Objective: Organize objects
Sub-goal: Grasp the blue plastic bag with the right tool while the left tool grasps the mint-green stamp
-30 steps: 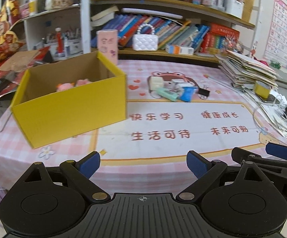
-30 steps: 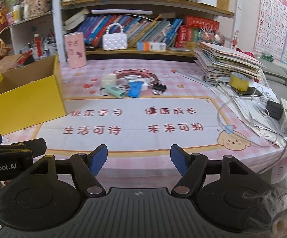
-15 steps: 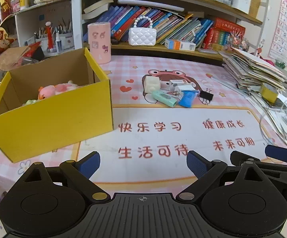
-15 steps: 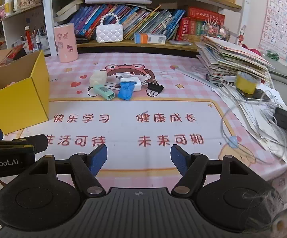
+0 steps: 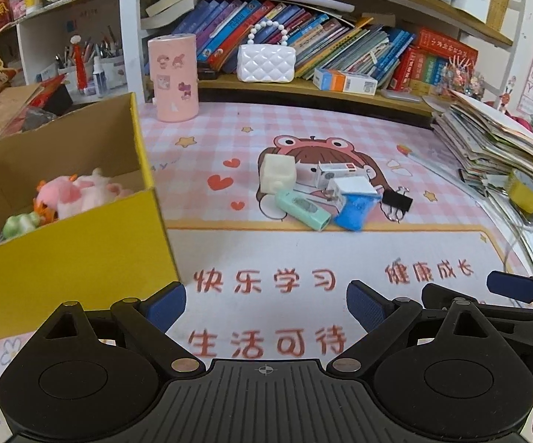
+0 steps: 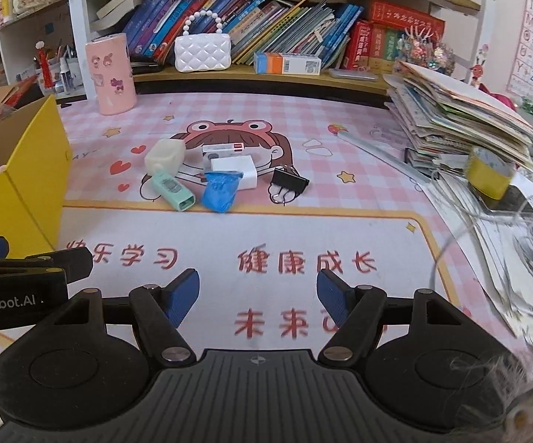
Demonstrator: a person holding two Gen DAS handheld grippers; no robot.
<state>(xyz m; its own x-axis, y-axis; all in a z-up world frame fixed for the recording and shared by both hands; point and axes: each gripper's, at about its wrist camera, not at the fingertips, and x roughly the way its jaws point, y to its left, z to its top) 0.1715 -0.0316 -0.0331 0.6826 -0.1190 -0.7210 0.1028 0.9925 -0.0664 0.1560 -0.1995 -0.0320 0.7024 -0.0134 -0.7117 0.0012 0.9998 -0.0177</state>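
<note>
Child's study: bookshelf (image 5: 321, 48), cartoon deskmat (image 6: 266, 129)

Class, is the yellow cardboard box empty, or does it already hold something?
Not empty. The yellow cardboard box is open-topped, and pink and green plush toys lie inside.

Pink canister (image 5: 173, 77) at desk back edge, white quilted purse (image 5: 265, 62) on shelf beside books (image 6: 266, 29), paper stack (image 6: 461, 118) at right.

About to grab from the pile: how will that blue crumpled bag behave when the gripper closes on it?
The blue bag looks wrinkled and soft, so it will probably squash and hang floppy. It seems light and may slide if pushed. Its top touches the white charger, which might shift too.
</note>
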